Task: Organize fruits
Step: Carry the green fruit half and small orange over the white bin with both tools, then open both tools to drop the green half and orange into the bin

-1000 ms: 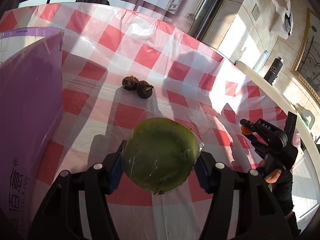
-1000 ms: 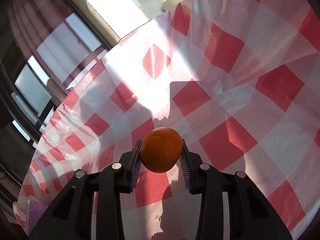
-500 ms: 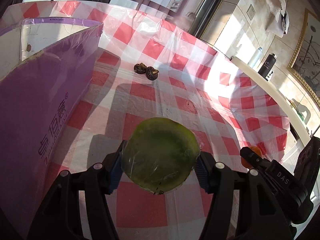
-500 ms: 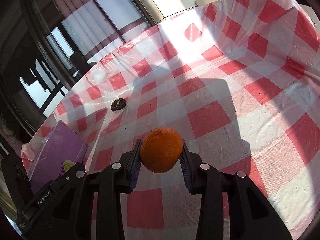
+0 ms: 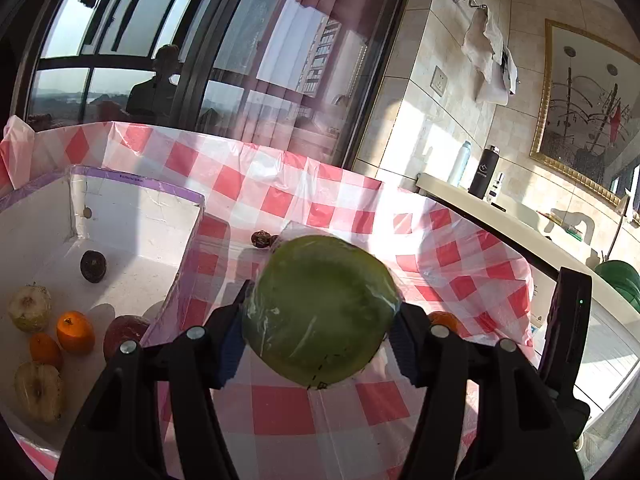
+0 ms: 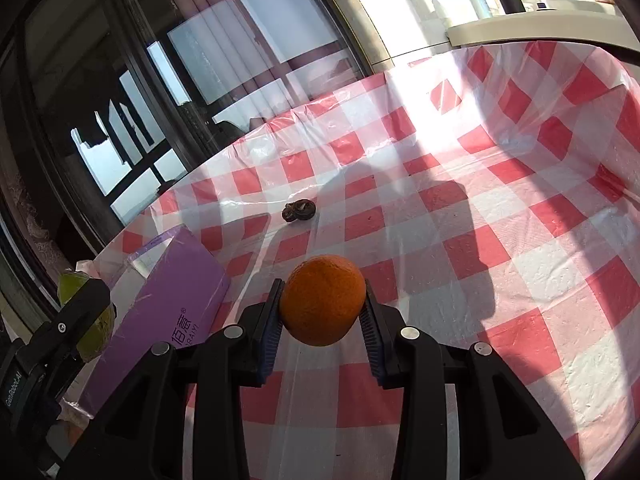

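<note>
My left gripper (image 5: 318, 336) is shut on a large green fruit wrapped in plastic film (image 5: 320, 308), held above the checked tablecloth, just right of a purple-sided white box (image 5: 132, 220). The box holds several fruits: oranges (image 5: 74, 330), pale apples (image 5: 30, 306) and a dark round fruit (image 5: 93, 266). My right gripper (image 6: 322, 320) is shut on an orange (image 6: 322, 304), held above the cloth. Two small dark fruits (image 6: 299, 210) lie on the cloth beyond; they also show in the left wrist view (image 5: 262, 239).
The box shows in the right wrist view (image 6: 168, 300) at the left, with my left gripper (image 6: 80, 320) beside it. A window runs behind the table. A counter with bottles (image 5: 484, 176) stands at the right. The cloth's raised edge (image 6: 580, 80) rims the table.
Both grippers have risen and tilted up with their fruits. The left one has swung so the inside of the box has come into view; the right one now faces the box and dark fruits.
</note>
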### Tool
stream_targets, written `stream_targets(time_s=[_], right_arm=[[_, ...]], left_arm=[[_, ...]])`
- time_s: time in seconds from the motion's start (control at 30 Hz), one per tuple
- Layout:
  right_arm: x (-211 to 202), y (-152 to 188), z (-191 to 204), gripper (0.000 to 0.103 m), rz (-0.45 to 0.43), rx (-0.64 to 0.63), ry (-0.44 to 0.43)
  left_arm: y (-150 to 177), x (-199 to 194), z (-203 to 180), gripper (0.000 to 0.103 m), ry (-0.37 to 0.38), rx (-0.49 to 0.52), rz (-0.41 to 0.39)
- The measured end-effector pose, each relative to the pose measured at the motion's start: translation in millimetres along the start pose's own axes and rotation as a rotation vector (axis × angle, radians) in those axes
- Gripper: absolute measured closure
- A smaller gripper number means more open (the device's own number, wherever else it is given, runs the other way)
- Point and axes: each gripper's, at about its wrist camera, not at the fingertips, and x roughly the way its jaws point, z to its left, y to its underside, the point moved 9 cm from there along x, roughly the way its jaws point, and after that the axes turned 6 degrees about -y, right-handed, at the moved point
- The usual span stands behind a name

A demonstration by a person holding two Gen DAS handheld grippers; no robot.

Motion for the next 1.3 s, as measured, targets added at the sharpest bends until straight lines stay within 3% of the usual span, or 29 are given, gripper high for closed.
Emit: stream_targets(time_s=[0.13,0.43,0.6,0.63,0.67,0.7,0.8,0.9,1.07,1.3], right_arm=[[6,3,53,0.066,0.011,-0.108,-0.072],[45,14,181,0.066,0.056,-0.341,-0.228],[85,25,225,0.066,0.137,-0.416,-0.253],[92,28,231,0.066,0.159,-0.435,-0.251],[100,33,237,0.066,0.189,-0.465,-0.240],[107,37,242,0.066,0.218,-0.500,-0.225],[131,56,250,0.066,0.339,-0.601,-0.192],[150,72,247,0.066,0.429,-0.668,-0.136],[160,80,248,0.064,0.459,-0.742,-0.090],[158,80,246,0.060,0.444,-0.731,-0.094]], left_arm=[[-29,-20,38,0.042,-0.092,-0.014,-0.041],[-74,-43,142,0.044,-0.389,0.045,-0.049],[-64,-15,194,0.049,-0.471,0.038,0.108],[-58,-11,205,0.050,-0.458,0.001,0.148],[-56,-10,210,0.050,-0.393,-0.060,0.167],[-58,-13,214,0.048,-0.363,-0.101,0.157],[-59,-16,227,0.043,-0.440,-0.068,0.150],[-53,-12,235,0.036,-0.403,-0.137,0.196],[-40,-2,245,0.024,-0.367,-0.218,0.293],[-33,-4,249,0.022,-0.357,-0.254,0.309]])
